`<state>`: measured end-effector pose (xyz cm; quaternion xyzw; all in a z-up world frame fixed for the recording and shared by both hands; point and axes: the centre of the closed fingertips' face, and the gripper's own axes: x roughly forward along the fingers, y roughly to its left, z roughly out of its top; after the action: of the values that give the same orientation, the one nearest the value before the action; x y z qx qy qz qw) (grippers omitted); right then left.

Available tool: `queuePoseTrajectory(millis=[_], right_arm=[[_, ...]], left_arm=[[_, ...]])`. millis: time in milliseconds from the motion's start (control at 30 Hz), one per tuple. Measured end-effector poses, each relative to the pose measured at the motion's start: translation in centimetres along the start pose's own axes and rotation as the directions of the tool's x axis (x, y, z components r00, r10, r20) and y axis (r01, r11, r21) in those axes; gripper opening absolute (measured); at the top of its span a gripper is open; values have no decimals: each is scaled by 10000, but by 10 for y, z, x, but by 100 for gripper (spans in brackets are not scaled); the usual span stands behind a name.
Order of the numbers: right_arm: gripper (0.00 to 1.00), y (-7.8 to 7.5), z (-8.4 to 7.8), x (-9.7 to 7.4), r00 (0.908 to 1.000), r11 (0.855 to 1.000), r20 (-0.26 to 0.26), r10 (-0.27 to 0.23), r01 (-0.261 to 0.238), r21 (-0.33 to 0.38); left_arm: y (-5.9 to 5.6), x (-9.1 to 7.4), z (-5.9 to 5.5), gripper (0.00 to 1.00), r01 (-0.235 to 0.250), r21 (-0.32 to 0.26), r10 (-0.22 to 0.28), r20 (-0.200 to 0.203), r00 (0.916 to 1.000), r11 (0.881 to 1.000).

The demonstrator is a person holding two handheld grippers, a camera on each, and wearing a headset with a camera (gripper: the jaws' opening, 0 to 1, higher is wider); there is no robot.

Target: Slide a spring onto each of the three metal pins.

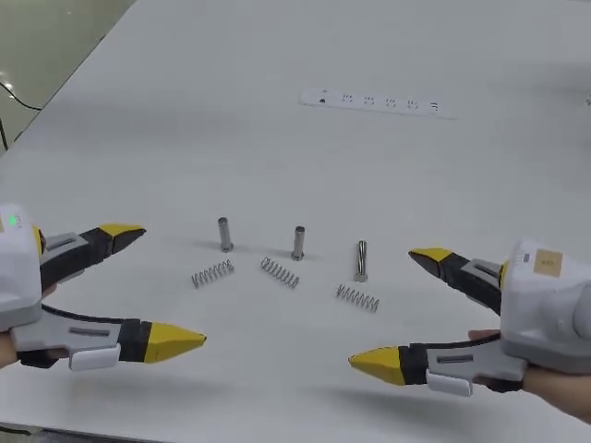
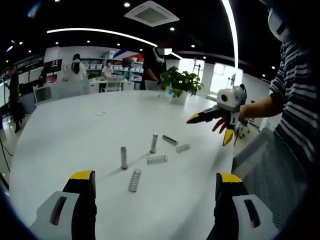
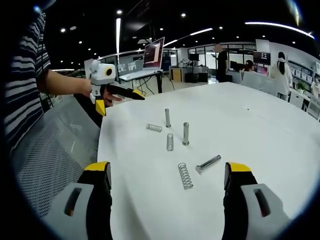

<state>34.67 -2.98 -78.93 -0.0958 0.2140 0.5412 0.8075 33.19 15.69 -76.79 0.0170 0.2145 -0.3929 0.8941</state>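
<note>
Head view: the left gripper (image 1: 157,286) and right gripper (image 1: 392,309) are held with jaws wide apart, flanking the work on the white table (image 1: 277,166).
Nothing is gripped. The left pin (image 1: 223,234) and middle pin (image 1: 298,243) are stood upright; the right pin (image 1: 361,261) is shown lying flat in both gripper views. Just beside them the left spring (image 1: 212,273), middle spring (image 1: 279,272) and right spring (image 1: 357,297) are laid loose.

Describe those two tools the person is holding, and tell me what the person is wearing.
The left gripper and right gripper look alike. Each has two long black jaws that taper to bright yellow tips, with pale grey inserts along them. The person wears a short-sleeved shirt with dark and light stripes.
</note>
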Motion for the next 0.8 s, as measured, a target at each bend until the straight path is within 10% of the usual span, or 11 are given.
queuePoseTrajectory(millis=[800], right_arm=[[79,-11,12,9,9999,9997,-134,-39,42,225]], left_arm=[[8,-9,-4,96,-213,-124,213,-4,9998,9997]])
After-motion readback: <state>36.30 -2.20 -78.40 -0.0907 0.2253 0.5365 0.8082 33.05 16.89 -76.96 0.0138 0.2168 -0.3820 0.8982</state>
